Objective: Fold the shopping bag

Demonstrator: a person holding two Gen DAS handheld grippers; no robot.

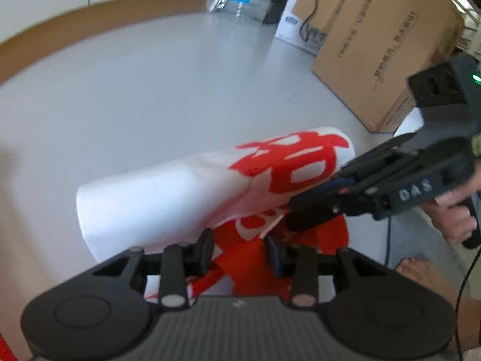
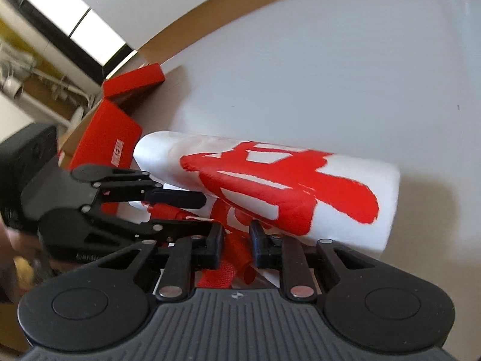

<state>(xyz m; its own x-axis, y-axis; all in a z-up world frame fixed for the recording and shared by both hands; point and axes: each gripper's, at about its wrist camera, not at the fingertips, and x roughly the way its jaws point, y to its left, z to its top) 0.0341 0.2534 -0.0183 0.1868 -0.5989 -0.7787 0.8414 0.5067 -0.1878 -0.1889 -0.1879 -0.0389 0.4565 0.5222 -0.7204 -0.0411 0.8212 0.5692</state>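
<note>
Fingers (image 2: 255, 237) of my right gripper (image 2: 236, 248) stand close together with a red strap (image 2: 233, 258) of the bag (image 2: 345, 210) between them; the pads appear to pinch it, though blur keeps me from certifying full contact. My left gripper (image 1: 239, 249) has its fingers partly spread, red fabric lying in the gap; I cannot tell whether those pads press on it.

Bag location: on the white tabletop (image 1: 150, 90), directly ahead of both grippers, already doubled into a rounded white roll with red print. Its long axis runs crosswise to my fingers, from lower left to upper right in the left wrist view. The near, loose end with the straps sits under and between my two grippers; the rolled body lies beyond them.

Relative position: both grippers crowd the same near edge, nearly touching. In the left view the right gripper (image 1: 312, 207) reaches in from the right, lying over the printed face. The right hand is the nearer one to the strap bundle.

Judgement: the coming move turns on carrying the strap end across the roll's long axis, tucking it flat. Risk: the roll springs open if either hold slips.

A cardboard box (image 1: 375, 45) stands well apart at the far right.
</note>
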